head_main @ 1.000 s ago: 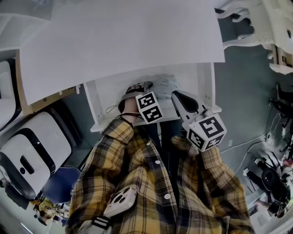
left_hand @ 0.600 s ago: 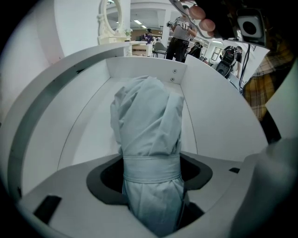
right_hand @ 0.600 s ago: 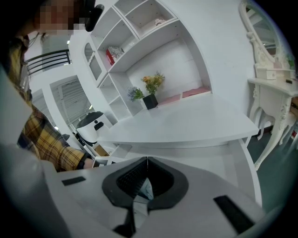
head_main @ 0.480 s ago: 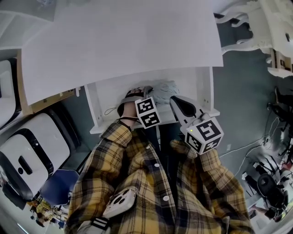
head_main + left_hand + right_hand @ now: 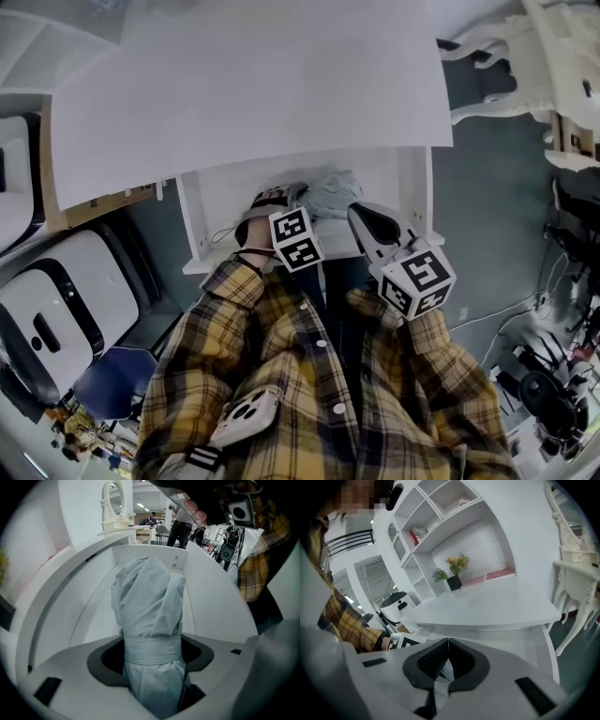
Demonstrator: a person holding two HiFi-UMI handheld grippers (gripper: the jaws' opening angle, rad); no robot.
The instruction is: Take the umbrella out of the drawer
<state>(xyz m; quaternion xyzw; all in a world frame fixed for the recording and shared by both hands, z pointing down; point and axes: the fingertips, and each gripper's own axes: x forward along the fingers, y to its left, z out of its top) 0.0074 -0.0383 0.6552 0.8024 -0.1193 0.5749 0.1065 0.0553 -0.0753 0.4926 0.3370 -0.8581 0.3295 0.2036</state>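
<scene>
Left gripper view — umbrella [image 5: 150, 602] between left tongs [image 5: 151, 651], gripped

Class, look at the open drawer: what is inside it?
A folded pale umbrella, strapped shut, held between the left gripper's jaws. The drawer floor beneath it and the drawer's back under the desktop cannot be seen.

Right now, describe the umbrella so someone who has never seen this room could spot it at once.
Start at the big white desk; below its front edge a white drawer stands open. Inside lies the umbrella, a folded pale grey-blue bundle cinched by a strap, gripped by the left gripper. It is the only soft, wrinkled thing among hard white boards.
</scene>
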